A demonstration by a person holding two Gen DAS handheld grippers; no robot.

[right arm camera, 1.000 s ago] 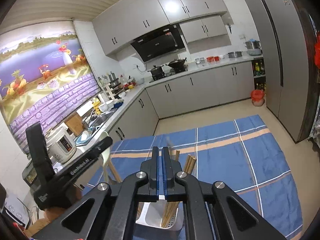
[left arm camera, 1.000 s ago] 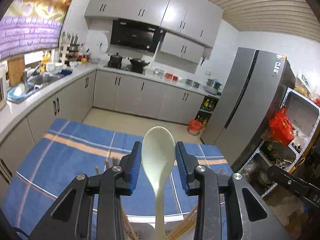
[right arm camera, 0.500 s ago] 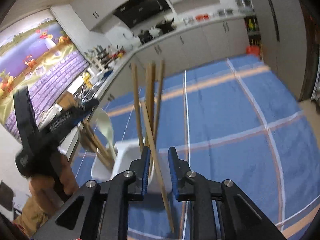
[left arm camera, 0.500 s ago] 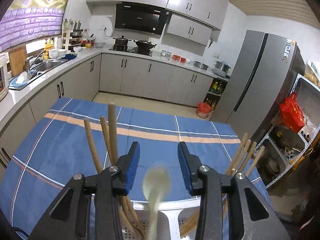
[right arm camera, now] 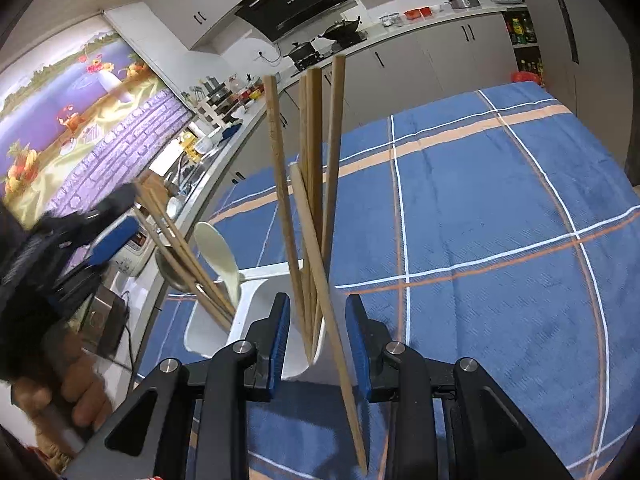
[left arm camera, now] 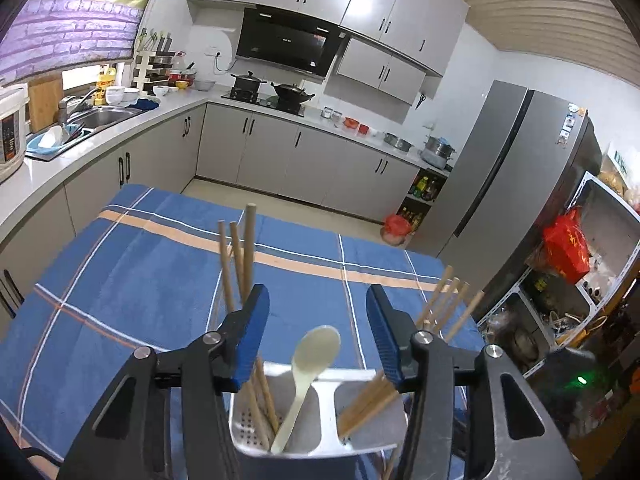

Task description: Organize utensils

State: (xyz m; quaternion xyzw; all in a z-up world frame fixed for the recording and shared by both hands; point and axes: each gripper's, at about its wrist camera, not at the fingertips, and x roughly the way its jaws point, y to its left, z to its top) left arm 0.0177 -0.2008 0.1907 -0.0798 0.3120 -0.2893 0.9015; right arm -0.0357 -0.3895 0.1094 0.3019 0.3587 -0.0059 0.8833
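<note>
- Chopstick (right arm camera: 320,276), loose and wooden, leans against the near wall of the white utensil holder (right arm camera: 260,284); its lower tip is outside, on the blue checked cloth (right arm camera: 480,200), at about 6 o'clock from the holder. I judge it light, stiff and a little smooth, so it can turn or slide between the pads; a hold near the middle of the shaft, not at the thin tip, seems safest.
- Other chopsticks (right arm camera: 312,152) stand nearly upright in the holder's right compartment, close together, and may be disturbed if this one is lifted carelessly.
- Pale spoon (left arm camera: 308,364) stands in the holder with its bowl up, beside a second bundle of chopsticks (left arm camera: 240,264) at about 11 o'clock from it. It looks like light plastic or ceramic, I cannot tell which.
- Right gripper (right arm camera: 318,340) is open, one finger on each side of the leaning chopstick, and no pad visibly touches it.
- Left gripper (left arm camera: 316,336) is also open and holds nothing; it hangs above the holder, with the spoon between its fingers but free.
</note>
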